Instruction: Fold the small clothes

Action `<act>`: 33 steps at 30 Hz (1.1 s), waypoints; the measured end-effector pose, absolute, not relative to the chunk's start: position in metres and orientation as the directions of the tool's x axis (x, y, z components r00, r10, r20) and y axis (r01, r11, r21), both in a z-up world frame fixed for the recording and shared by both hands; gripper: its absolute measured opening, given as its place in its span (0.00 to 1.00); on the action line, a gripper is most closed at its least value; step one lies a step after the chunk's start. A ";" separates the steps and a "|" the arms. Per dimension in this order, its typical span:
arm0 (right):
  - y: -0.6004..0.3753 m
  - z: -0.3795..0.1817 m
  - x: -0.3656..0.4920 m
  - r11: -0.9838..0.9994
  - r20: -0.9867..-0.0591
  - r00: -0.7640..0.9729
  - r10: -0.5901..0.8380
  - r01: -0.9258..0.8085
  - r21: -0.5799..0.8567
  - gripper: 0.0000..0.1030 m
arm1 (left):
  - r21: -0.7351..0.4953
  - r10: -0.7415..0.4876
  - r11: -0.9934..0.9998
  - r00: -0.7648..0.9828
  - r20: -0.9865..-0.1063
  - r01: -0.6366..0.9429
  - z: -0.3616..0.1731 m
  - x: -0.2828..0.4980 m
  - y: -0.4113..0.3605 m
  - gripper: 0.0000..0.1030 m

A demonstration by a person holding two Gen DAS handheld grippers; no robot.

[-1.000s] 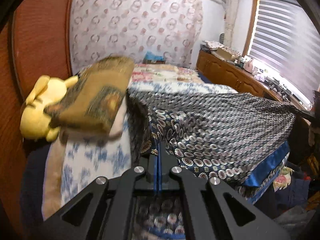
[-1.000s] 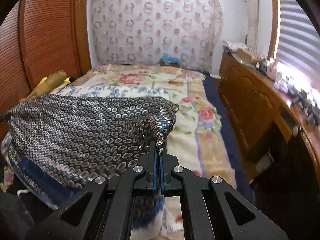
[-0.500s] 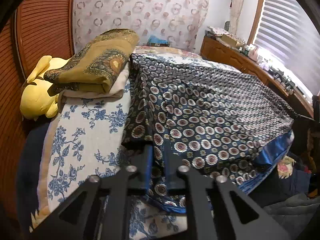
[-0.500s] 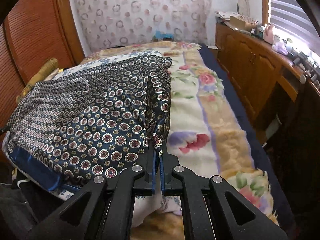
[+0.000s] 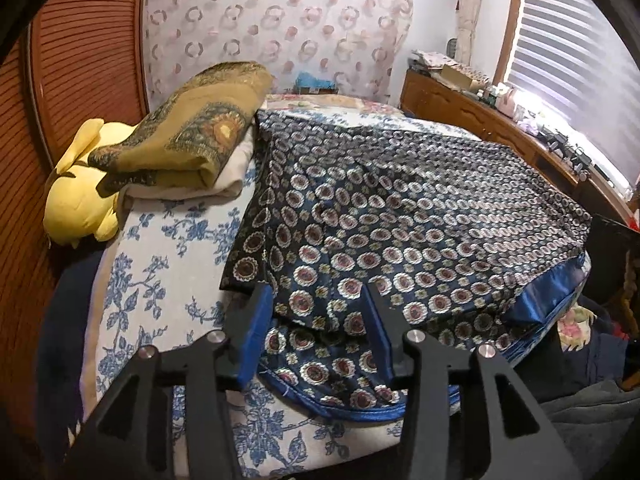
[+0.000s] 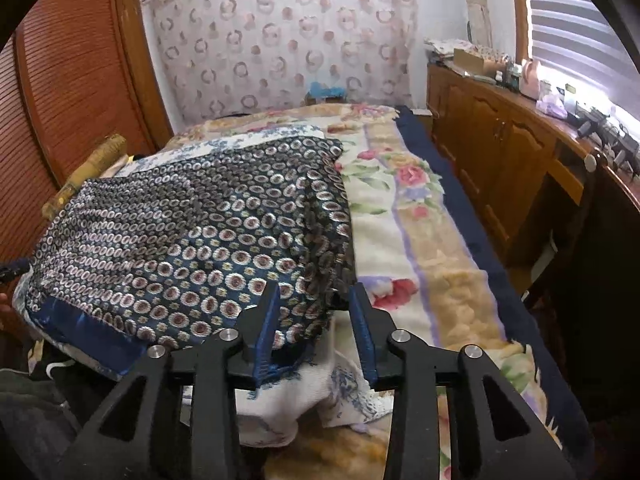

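Bed (image 6: 448, 280): big, with a flowery blanket in cream, pink and yellow and a dark blue edge; it fills most of the right wrist view
Blue-flower sheet (image 5: 160, 272): white with blue leaves, spread on the near part of the bed, under the patterned cloth
Patterned cloth (image 5: 400, 216): dark blue with rows of little round shapes and a shiny blue hem; it lies spread flat on the bed and reaches from one gripper across to the other
Wooden cabinet (image 6: 500, 152): brown, along the window side of the bed, with small things on top that are too blurry to name
Folded brown cloth (image 5: 192, 144): a gold-brown pile on a white fold, just beside the far left edge of the patterned cloth
Yellow soft toy (image 5: 76, 208): tucked next to the brown pile, by the wooden wall
Left gripper (image 5: 318, 320): its jaws are opening; the near left corner of the patterned cloth lies between the blue fingers, and it looks loose, not pinched
Right gripper (image 6: 314, 318): its jaws are opening too; the near right corner of the patterned cloth sits between them, maybe brushing the left finger, with a gap on the other side
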State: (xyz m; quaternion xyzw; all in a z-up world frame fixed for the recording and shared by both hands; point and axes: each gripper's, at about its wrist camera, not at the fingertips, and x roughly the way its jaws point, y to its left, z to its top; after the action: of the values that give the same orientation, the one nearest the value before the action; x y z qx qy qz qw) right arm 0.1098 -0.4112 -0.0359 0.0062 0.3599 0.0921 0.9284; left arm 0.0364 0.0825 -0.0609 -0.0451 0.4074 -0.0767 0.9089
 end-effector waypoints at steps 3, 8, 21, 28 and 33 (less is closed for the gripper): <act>-0.397 -0.035 0.110 0.976 -0.658 0.725 0.205 -0.198 0.086 0.38 | -0.137 -0.163 0.986 0.646 -0.745 0.091 -0.068 0.038 0.084 0.44; -0.356 -0.035 0.115 0.955 -0.647 0.713 0.268 -0.287 0.080 0.45 | -0.128 -0.148 0.989 0.624 -0.767 0.078 -0.082 0.042 0.084 0.45; -0.230 -0.064 0.136 0.864 -0.686 0.623 0.376 -0.503 0.017 0.54 | -0.072 -0.103 0.995 0.656 -0.748 0.074 -0.092 0.041 0.073 0.57; -0.188 -0.088 0.138 0.840 -0.720 0.593 0.361 -0.542 -0.025 0.54 | -0.051 -0.077 0.997 0.680 -0.730 0.058 -0.093 0.040 0.070 0.58; -0.184 -0.097 0.136 0.846 -0.713 0.607 0.352 -0.531 -0.035 0.61 | -0.053 -0.079 0.997 0.680 -0.729 0.060 -0.093 0.039 0.070 0.58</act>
State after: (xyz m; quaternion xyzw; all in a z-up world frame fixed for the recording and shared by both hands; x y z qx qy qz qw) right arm 0.1359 -0.1840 -0.0973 -0.1223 0.3672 0.2486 0.8879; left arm 0.0394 0.0704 -0.0928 -0.0124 0.3981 -0.0379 0.9165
